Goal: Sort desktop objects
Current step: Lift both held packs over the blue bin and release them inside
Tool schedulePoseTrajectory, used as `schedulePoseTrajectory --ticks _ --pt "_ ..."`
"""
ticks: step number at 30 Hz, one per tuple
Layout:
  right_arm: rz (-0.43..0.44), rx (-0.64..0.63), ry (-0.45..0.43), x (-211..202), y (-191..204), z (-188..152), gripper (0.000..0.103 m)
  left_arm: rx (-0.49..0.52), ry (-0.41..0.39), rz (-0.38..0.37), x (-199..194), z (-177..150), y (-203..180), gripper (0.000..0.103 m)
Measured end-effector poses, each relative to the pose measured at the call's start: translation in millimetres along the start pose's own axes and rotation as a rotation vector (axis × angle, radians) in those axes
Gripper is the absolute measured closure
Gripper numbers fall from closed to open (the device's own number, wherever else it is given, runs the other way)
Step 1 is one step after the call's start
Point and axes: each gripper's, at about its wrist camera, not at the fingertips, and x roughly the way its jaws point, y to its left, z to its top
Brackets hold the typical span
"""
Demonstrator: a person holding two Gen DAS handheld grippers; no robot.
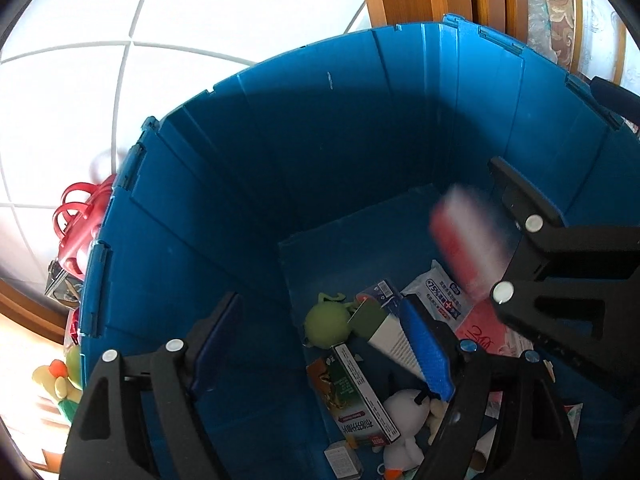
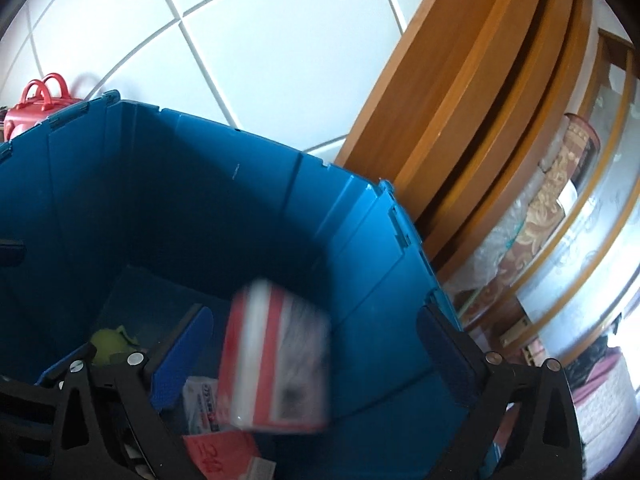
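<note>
Both grippers hang over a deep blue bin (image 1: pixel 224 184). My right gripper (image 2: pixel 314 352) is open. A blurred red-and-white box (image 2: pixel 276 360) is loose between its blue pads, clear of both. The same box (image 1: pixel 468 240) shows in the left wrist view inside the bin, beside a black finger of the right gripper. My left gripper (image 1: pixel 320 348) is open, with nothing between its fingers. On the bin floor lie a green plush toy (image 1: pixel 326 324), a wipes pack (image 1: pixel 440 296), a green carton (image 1: pixel 352 392), a white plush toy (image 1: pixel 404 412) and a pink sheet (image 2: pixel 220 452).
A red handbag (image 1: pixel 80 216) stands behind the bin's left wall, on white tiles (image 2: pixel 240 40). A wooden cabinet with glass fronts (image 2: pixel 460 120) rises close to the bin's right side. A yellow and orange plush toy (image 1: pixel 56 380) lies outside the bin at lower left.
</note>
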Motion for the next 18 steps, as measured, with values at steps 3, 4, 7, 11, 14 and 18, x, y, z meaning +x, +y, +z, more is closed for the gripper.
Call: schedulePoseTrajectory --ticks 3,4,7,11,14,18 --pt "0.005 0.001 0.003 -3 3 0 0.0 -0.01 0.004 -0.006 1 1 3 0.023" --pt "0.007 0.004 0.003 -3 1 1 0.0 -0.013 0.005 -0.008 1 1 3 0.023" --pt "0.01 0.016 -0.004 -6 -1 2 0.0 -0.014 0.004 -0.011 0 1 4 0.023" --pt "0.015 0.042 -0.003 -13 -6 4 0.0 -0.018 -0.003 -0.027 -7 -2 7 0.023" --pt "0.019 0.06 0.008 -24 -15 10 0.0 -0.022 -0.013 -0.038 -21 -7 11 0.023" --pt "0.043 0.079 -0.009 -57 -27 17 0.0 -0.046 -0.056 -0.06 -56 -16 24 0.023"
